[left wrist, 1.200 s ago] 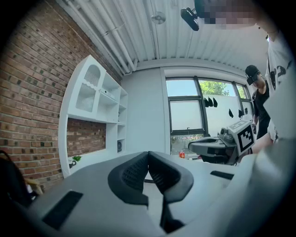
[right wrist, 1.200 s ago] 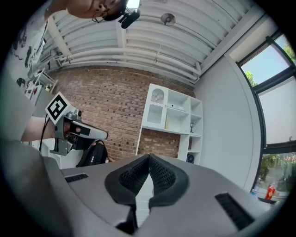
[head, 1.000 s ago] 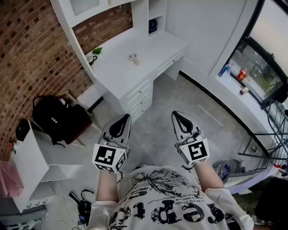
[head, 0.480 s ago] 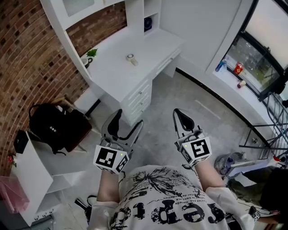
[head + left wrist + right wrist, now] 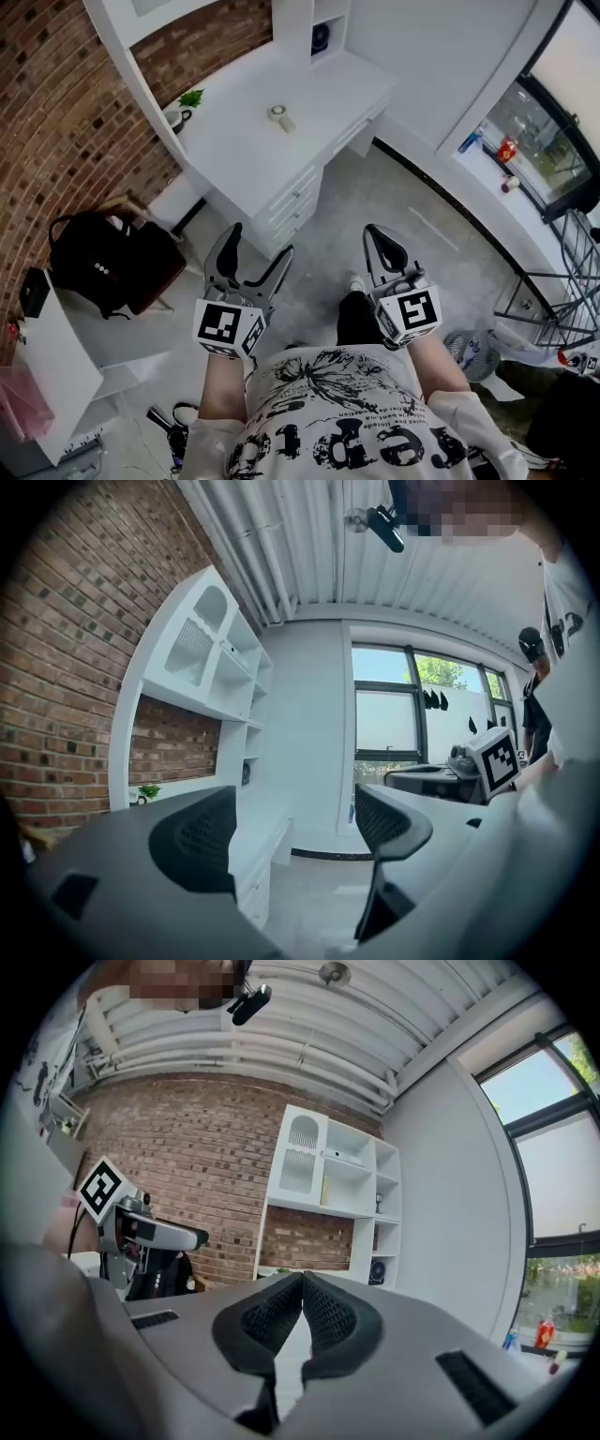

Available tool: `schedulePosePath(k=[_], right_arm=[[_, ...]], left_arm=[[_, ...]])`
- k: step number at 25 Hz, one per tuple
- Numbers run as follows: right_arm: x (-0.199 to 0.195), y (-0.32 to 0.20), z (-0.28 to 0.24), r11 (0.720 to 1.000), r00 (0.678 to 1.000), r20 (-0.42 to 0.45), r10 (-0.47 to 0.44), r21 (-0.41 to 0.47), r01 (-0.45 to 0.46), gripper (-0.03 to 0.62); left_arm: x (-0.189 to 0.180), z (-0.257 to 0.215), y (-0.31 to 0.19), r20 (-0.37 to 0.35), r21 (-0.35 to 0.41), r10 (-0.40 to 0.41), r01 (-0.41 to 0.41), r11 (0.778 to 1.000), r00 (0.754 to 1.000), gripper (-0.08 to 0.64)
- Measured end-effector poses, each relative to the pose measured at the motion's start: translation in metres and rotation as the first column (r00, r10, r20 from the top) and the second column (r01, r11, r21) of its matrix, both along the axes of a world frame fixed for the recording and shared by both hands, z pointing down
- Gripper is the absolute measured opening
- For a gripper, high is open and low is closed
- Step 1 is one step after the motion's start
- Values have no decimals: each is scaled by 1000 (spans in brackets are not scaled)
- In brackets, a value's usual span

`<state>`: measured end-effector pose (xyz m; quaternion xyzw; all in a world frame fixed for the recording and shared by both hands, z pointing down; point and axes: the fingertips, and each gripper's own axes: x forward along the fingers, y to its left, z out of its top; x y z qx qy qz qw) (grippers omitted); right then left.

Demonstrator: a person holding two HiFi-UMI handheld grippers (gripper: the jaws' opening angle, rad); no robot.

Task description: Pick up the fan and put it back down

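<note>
Grey left gripper (image 5: 262,240) level, empty jaws opening.

Both bare forearms reach forward from the lower centre of the head view, held side by side and apart. The left forearm (image 5: 223,384) carries the left gripper (image 5: 260,242) at centre left, pointing level toward the top of the frame. Its jaws are opening, spread in a wide V with nothing between them. The right forearm (image 5: 433,364) carries the right gripper (image 5: 372,234) at centre right, also level, its two jaws pressed together at the tips and empty. Each gripper's marker cube (image 5: 228,328) sits just above the wrist.
</note>
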<state>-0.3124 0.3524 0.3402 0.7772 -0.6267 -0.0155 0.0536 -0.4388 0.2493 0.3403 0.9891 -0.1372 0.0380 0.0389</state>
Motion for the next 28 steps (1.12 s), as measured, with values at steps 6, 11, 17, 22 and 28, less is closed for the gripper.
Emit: schedulePosePath(k=[6,11,17,22,28], right_arm=[[94,-61,23,994,995,-10,-104,-15,104,15],[204,-123,16,971,972,-5,-236,-30,236,15],[325,-189,5,947,949,9,-314,-65,314,15],[369,-235,18,914,919,34,-393,-100,394,15],[388,-287,60,872,886,31,-462,-170,460,15]], left_arm=[[86,22,-47,45,0,-98,98,995,994,382],[183,13,-92,66,11,-225,225,974,972,382],[284,12,-138,88,-20,-340,343,939,936,382],[331,36,-171,153,-55,-407,419,906,900,380],[367,85,-220,245,-91,-452,485,870,858,380]])
